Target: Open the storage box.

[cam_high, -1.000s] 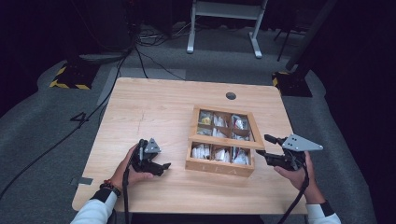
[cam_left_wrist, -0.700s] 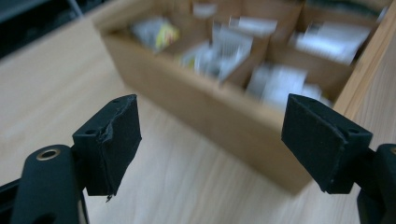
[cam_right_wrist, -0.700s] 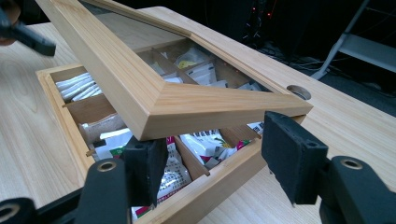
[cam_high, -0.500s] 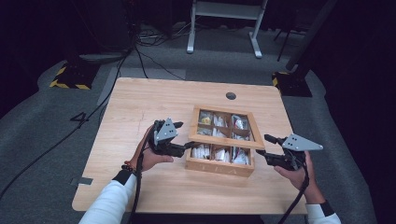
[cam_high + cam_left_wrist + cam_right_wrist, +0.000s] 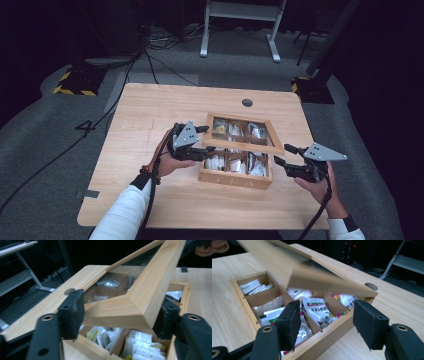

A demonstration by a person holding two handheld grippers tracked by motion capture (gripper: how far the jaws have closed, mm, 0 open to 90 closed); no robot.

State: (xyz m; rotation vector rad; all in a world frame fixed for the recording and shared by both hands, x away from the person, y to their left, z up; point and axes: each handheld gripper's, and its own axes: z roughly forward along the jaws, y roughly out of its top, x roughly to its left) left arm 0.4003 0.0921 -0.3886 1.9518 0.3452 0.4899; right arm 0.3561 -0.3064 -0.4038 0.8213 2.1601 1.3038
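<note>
Up front, raised lid (image 5: 243, 141) seemingly overhangs packets (image 5: 216, 163).

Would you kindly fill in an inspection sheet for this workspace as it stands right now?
Surface: light wooden table with a round hole near its far edge.
Job's things: wooden box of packets in compartments; its framed lid is lifted and tilted above the box.
Clutter: nothing seen.
Tools: left tool has just been closing, one corner of the lid between its jaws; right tool open beside the box's right side, holding nothing.
Cables: black cables on the floor.
Surroundings: grey carpet, white stand, dark room.
</note>
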